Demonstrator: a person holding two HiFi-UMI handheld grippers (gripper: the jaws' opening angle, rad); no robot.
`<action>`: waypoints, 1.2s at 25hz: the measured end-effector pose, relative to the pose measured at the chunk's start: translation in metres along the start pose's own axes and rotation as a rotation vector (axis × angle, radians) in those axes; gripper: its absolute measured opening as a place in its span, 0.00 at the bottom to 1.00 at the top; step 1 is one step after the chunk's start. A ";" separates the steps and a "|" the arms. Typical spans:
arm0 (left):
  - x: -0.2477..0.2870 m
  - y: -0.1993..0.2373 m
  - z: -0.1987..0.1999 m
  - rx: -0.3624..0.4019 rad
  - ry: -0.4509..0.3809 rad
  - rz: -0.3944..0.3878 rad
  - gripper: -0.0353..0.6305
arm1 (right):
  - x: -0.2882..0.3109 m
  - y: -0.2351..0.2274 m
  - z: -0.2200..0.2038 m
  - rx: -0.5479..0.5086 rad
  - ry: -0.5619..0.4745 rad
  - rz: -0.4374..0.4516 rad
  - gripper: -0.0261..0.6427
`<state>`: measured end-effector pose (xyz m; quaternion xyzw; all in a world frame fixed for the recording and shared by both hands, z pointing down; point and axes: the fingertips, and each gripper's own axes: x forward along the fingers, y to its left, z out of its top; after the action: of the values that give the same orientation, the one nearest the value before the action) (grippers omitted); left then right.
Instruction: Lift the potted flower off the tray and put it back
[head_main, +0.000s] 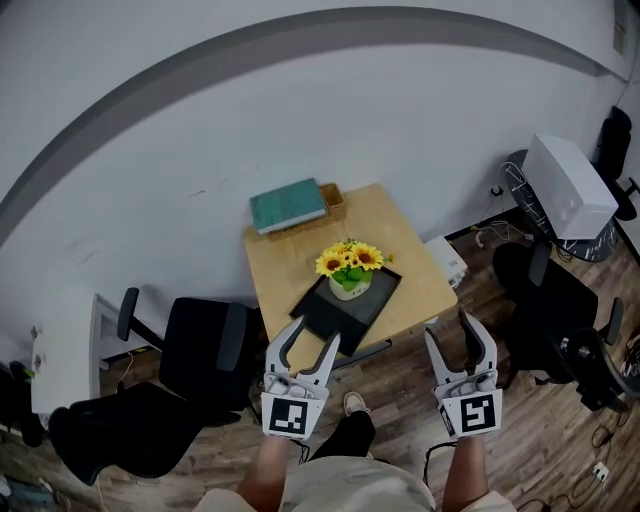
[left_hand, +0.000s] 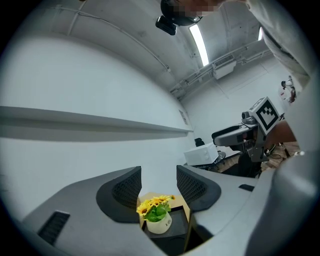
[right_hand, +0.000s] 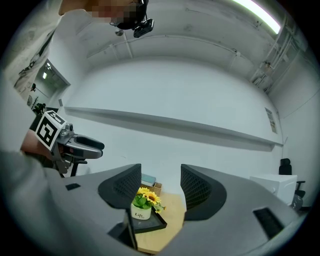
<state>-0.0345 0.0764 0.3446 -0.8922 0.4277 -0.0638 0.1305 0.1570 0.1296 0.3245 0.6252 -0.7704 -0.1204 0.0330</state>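
Note:
A potted flower with yellow blooms in a white pot stands on a black tray on a small wooden table. My left gripper hangs open in front of the table's near edge, short of the tray, nothing between its jaws. My right gripper is open too, off the table's right front corner. In the left gripper view the flower shows far off between the open jaws of the left gripper. The right gripper view has the flower and tray ahead of the right gripper.
A teal book lies on a wooden box at the table's far edge. Black office chairs stand left and right of the table. A white appliance sits on a round stand at the right. The wall is close behind.

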 end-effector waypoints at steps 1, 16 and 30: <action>0.006 0.004 -0.001 -0.004 -0.004 0.004 0.38 | 0.007 -0.003 -0.001 -0.001 0.004 0.001 0.41; 0.087 0.092 -0.023 -0.069 -0.006 0.073 0.38 | 0.153 -0.005 -0.003 -0.048 0.012 0.115 0.42; 0.119 0.182 -0.055 -0.117 0.001 0.210 0.38 | 0.277 0.038 -0.006 -0.101 -0.006 0.305 0.42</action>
<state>-0.1078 -0.1356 0.3454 -0.8484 0.5220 -0.0254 0.0841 0.0619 -0.1334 0.3116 0.4980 -0.8496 -0.1545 0.0798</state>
